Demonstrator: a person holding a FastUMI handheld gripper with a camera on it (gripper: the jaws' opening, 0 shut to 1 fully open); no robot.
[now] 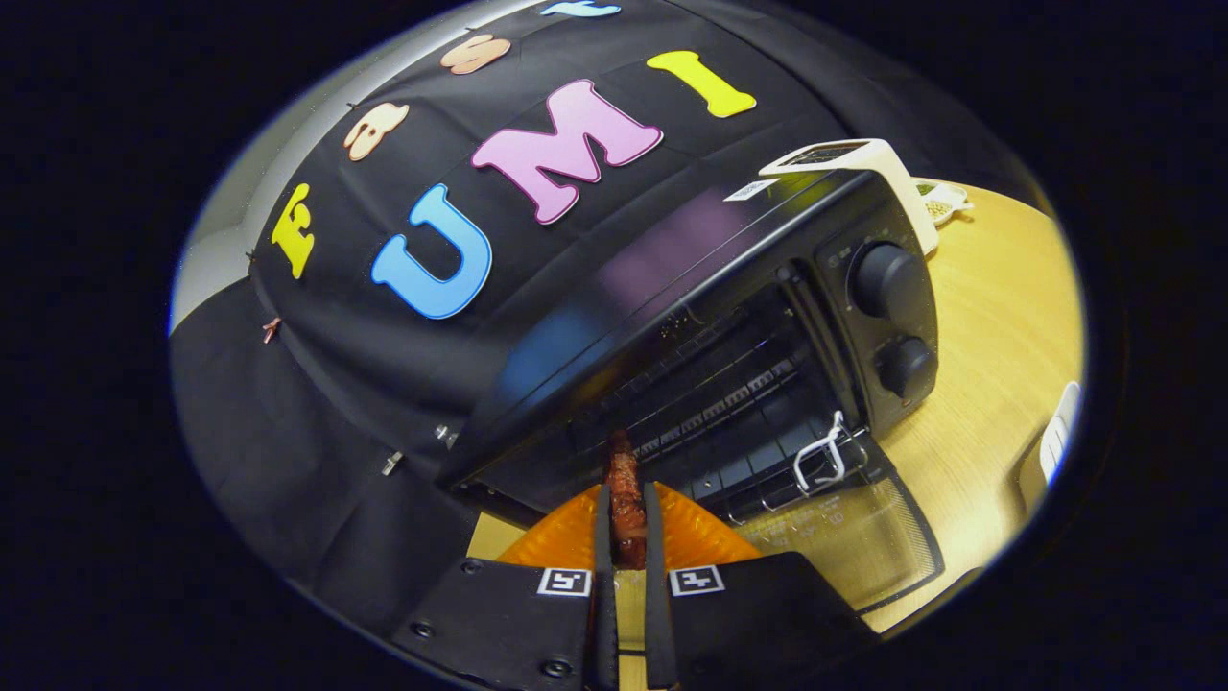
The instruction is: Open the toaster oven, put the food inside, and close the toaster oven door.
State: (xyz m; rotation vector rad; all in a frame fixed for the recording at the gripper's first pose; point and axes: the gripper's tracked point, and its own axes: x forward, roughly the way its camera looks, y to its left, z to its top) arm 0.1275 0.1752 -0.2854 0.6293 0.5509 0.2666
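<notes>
Camera on claw [625, 523], tilted, looking forward, close to open toaster oven [729, 317] mouth

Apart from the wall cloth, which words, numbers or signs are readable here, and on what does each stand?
None can be read.
White sticker on the black toaster oven's top: too small.
Marks beside its upper round knob: blurred.
Print on its open glass door: too faint.
Square black-and-white markers on the tool, which is shut on the reddish-brown food strip: patterns, no words.
</notes>
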